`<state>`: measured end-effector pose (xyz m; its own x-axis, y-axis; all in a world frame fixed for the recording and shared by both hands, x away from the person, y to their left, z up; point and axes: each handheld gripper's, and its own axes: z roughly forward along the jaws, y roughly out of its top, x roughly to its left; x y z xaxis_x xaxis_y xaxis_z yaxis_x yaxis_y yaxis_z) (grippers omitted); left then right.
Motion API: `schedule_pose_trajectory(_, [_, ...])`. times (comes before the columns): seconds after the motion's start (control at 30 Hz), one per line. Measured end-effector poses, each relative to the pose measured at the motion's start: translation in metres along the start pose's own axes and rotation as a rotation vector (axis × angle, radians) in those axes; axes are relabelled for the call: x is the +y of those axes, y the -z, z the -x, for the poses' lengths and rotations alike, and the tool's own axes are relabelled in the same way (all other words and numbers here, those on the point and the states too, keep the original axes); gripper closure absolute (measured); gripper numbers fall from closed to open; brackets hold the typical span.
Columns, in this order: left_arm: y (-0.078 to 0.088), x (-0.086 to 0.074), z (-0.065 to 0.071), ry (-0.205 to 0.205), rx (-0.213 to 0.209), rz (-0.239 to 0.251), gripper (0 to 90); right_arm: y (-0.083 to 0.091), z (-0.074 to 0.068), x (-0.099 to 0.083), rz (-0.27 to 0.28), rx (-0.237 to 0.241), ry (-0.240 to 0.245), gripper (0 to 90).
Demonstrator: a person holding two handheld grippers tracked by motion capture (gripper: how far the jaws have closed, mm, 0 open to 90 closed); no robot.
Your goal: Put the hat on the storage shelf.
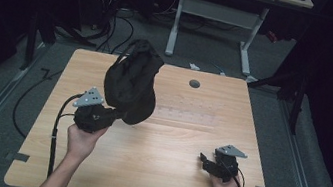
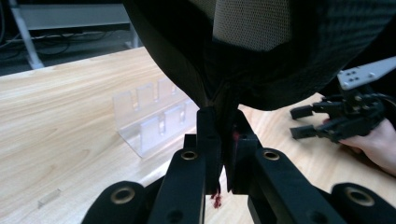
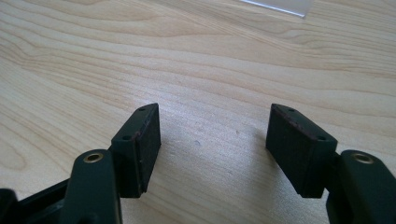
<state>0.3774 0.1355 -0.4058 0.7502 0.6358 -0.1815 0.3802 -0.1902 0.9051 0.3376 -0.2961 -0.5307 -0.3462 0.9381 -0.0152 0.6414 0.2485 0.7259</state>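
Observation:
A black backpack [image 1: 131,85] is held up off the wooden table [image 1: 171,145], hanging above its left half. My left gripper [image 1: 115,114] is shut on the bag's lower edge; in the left gripper view the black fabric [image 2: 224,107] is pinched between the jaws, with a mesh panel [image 2: 252,23] above. Over the table's front right, my right gripper [image 1: 203,158] stands open, held low. Its two pads [image 3: 144,140] are wide apart with bare wood between them. The right gripper [image 2: 306,122] shows again at the right of the left gripper view.
A clear plastic rack [image 2: 149,116] lies on the table behind the bag, faint in the high view [image 1: 186,113]. A small clear strip [image 2: 48,198] lies near it. A round grommet hole [image 1: 194,84] sits near the far edge. Cables and a white desk frame [image 1: 213,25] stand beyond.

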Motion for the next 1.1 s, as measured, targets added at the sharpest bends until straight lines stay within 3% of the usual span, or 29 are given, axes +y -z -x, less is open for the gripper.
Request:
schedule_pose_trajectory(0.3, [-0.014, 0.007, -0.006, -0.006, 0.068, -0.016, 86.3, 0.0, 0.0, 0.0, -0.001, 0.0, -0.001, 35.6])
schedule_pose_trajectory(0.43, [-0.021, 0.008, -0.009, 0.007, 0.074, -0.021, 86.3, 0.0, 0.0, 0.0, -0.001, 0.0, -0.001, 35.5])
schedule_pose_trajectory(1.1, [-0.043, 0.003, -0.016, -0.021, 0.127, -0.077, 86.3, 0.0, 0.0, 0.0, -0.001, -0.001, -0.001, 35.1])
